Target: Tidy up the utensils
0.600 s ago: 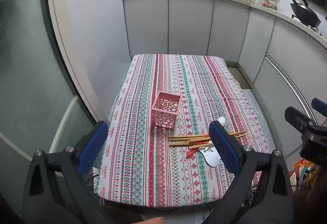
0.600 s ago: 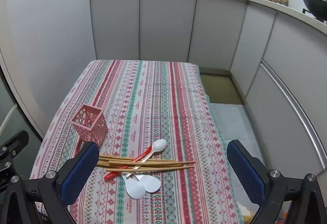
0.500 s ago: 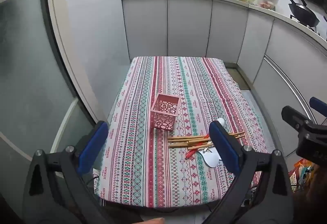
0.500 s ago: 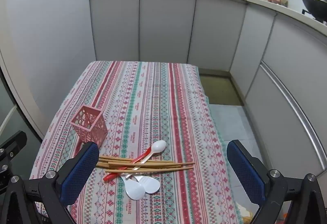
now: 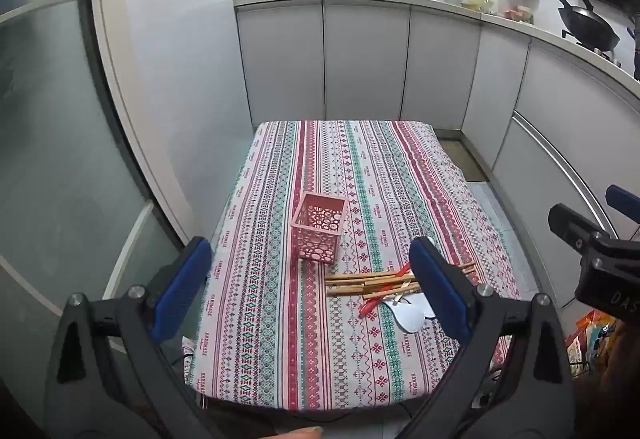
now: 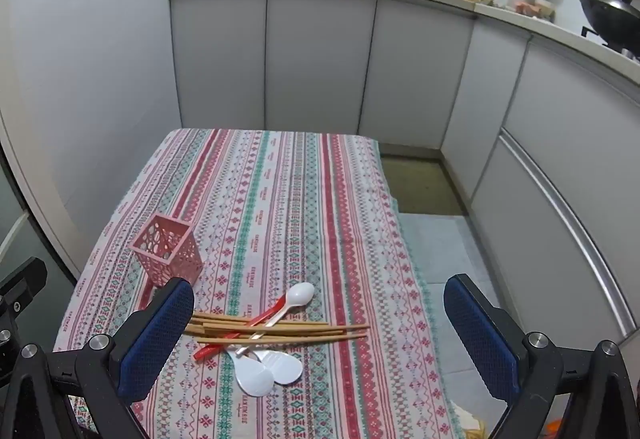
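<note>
Tablecloth: small dark word printed over and over along the pale stripes, reads "HANDMADE"; clearest on the near half, e.g. at 6 o'clock from the pink holder in the left wrist view.

Right gripper body, at 3 o'clock in the left wrist view: white letters "DAS", cut off by the frame edge.

Bottle labels on the counter: too small to read.

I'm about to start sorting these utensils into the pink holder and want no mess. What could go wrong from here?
1. The chopsticks lie crossed over the red spoon and white spoons; lifting one may drag or scatter the others.
2. The pile sits near the table edge, so a nudged piece might roll off.
3. The pink holder is tall, narrow and empty; a long utensil dropped in at a slant could tip it.
</note>
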### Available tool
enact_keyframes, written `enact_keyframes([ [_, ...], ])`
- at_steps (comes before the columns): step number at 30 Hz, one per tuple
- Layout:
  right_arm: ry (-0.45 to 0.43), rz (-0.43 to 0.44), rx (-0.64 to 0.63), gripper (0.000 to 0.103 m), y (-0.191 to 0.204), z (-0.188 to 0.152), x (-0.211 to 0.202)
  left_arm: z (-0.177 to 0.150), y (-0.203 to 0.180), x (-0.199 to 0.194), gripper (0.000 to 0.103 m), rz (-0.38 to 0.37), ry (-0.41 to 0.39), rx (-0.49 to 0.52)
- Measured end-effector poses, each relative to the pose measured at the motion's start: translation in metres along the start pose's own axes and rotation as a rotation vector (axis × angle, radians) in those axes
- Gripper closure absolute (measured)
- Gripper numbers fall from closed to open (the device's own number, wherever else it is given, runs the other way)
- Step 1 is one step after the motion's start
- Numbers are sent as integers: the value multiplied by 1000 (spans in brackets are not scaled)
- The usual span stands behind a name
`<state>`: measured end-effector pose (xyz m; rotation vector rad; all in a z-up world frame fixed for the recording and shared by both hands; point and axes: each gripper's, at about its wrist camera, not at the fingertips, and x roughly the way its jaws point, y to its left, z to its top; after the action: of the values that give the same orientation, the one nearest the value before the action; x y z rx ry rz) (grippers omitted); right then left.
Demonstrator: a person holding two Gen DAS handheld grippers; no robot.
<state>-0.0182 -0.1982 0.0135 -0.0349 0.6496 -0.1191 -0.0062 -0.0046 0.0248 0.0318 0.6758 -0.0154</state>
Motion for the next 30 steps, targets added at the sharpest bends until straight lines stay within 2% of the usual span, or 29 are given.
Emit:
enact_keyframes([
  [30,1,19,-24,0,12,0,4,-8,-3,-1,4,1,-10,-8],
])
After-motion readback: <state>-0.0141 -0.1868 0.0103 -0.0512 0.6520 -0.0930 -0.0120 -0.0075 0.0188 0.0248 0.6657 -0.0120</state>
